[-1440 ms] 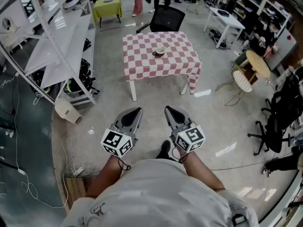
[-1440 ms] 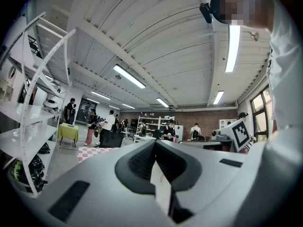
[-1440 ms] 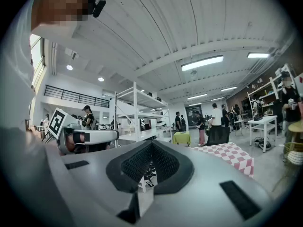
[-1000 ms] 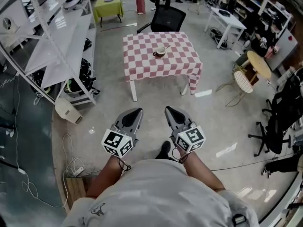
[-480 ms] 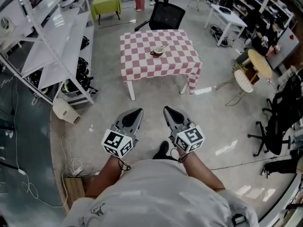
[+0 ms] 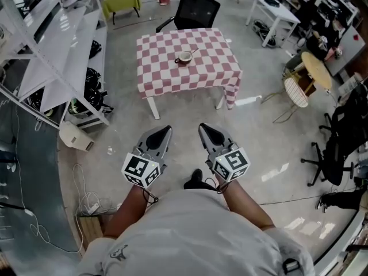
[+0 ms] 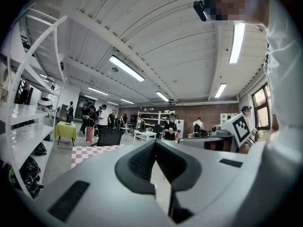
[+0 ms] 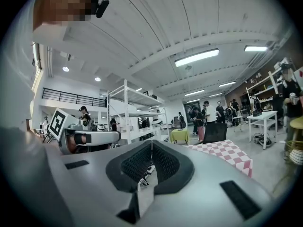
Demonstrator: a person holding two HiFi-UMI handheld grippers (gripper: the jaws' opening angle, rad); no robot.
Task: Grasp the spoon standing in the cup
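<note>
Bare floor (image 6: 190, 117) lies open all the way to the near edge of the checkered worktop (image 6: 167, 76). A shelving rack (image 6: 57, 56) hems the left side. A black office chair (image 6: 195, 10) stands just beyond the far edge, and a round table (image 6: 315, 71) sits well off to the right. Around the cup (image 6: 184, 57) the cloth is bare on every side.

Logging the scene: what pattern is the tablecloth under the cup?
Pink-and-white checks on the tablecloth, clearest in the head view.
</note>
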